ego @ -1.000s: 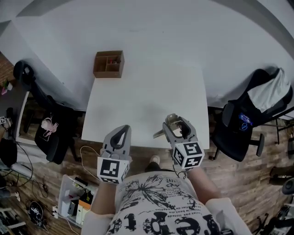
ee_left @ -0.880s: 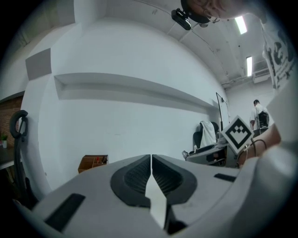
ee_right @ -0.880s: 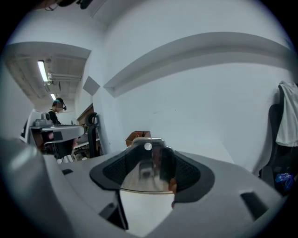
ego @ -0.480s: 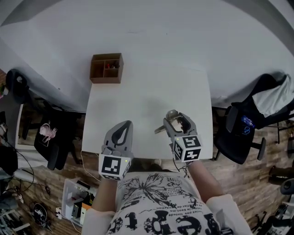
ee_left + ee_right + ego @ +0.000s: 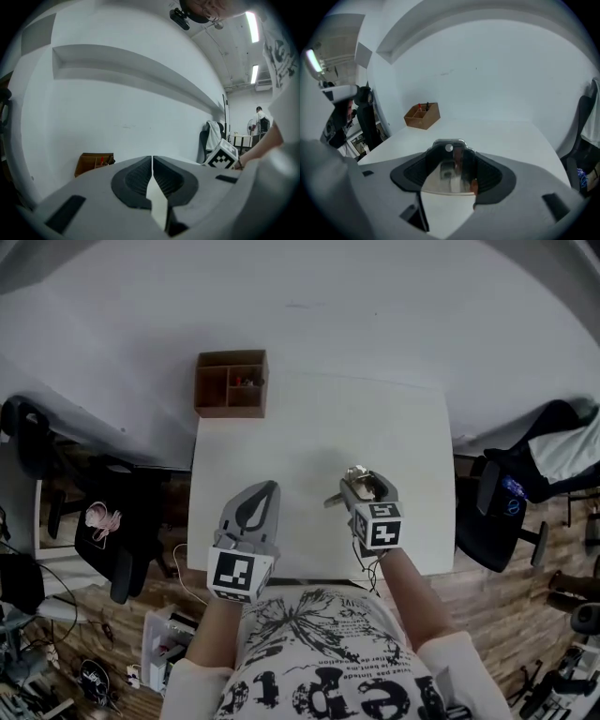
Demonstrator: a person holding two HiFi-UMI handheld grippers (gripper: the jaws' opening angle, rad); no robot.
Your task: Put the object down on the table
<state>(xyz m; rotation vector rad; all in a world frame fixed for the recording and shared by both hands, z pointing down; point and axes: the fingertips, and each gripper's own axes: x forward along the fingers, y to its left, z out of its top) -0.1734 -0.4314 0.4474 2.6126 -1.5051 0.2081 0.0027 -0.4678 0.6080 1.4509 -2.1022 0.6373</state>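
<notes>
The shiny metal object (image 5: 448,182) is sitting clamped in the right gripper (image 5: 364,486), hanging over the near part of the white table (image 5: 281,427). The left gripper (image 5: 256,507) is hovering beside it, pinched closed on nothing, with the wooden box (image 5: 232,383) sitting at the far left corner

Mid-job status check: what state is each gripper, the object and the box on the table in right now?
left gripper: jaws shut together, nothing between them.
right gripper: closed on the shiny metal object, over the near part of the table.
shiny metal object: gripped between the right gripper's jaws, not yet released.
wooden box: upright, open-topped, at the table's far left corner, small items in its compartments.
</notes>
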